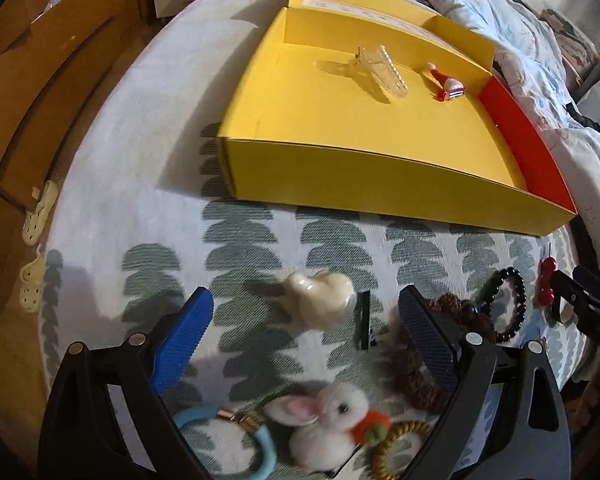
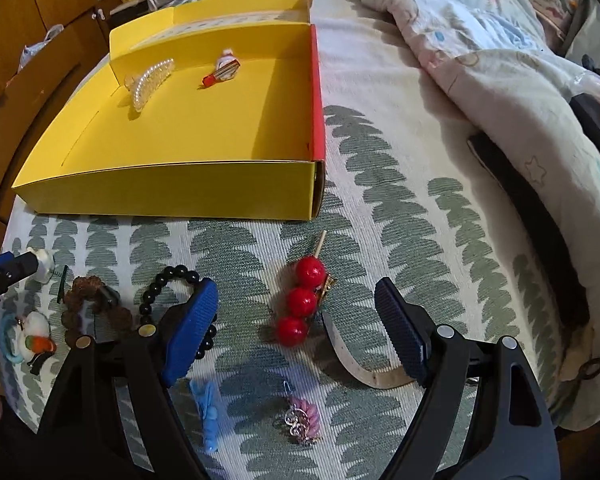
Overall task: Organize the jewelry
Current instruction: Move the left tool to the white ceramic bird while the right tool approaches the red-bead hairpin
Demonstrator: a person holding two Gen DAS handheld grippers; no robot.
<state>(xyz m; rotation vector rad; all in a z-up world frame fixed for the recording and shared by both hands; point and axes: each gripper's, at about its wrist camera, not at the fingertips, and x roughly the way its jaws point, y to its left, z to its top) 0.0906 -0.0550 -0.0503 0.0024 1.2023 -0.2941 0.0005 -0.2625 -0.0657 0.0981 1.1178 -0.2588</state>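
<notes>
A yellow box [image 1: 340, 168] [image 2: 172, 188] lies open on the bed; inside are a pearl hair claw [image 1: 380, 70] [image 2: 150, 78] and a red Santa-hat clip [image 1: 446, 84] [image 2: 222, 70]. My left gripper [image 1: 306, 332] is open over a cream hair clip [image 1: 324, 298], with a white bunny hair tie [image 1: 328, 416] below it. My right gripper [image 2: 296, 332] is open around a red three-berry hairpin [image 2: 300, 300]. A black bead bracelet [image 2: 168, 284] [image 1: 508, 304] and a brown bead bracelet [image 2: 88, 304] lie to the left of the hairpin.
A blue clip [image 2: 208, 412], a pink charm [image 2: 304, 420] and a curved headband [image 2: 360, 368] lie near the bed's front edge. A blue hair tie [image 1: 256, 456] and a gold coil tie [image 1: 396, 440] lie by the bunny. A rumpled duvet [image 2: 480, 60] sits right; wooden cabinets [image 1: 40, 80] stand left.
</notes>
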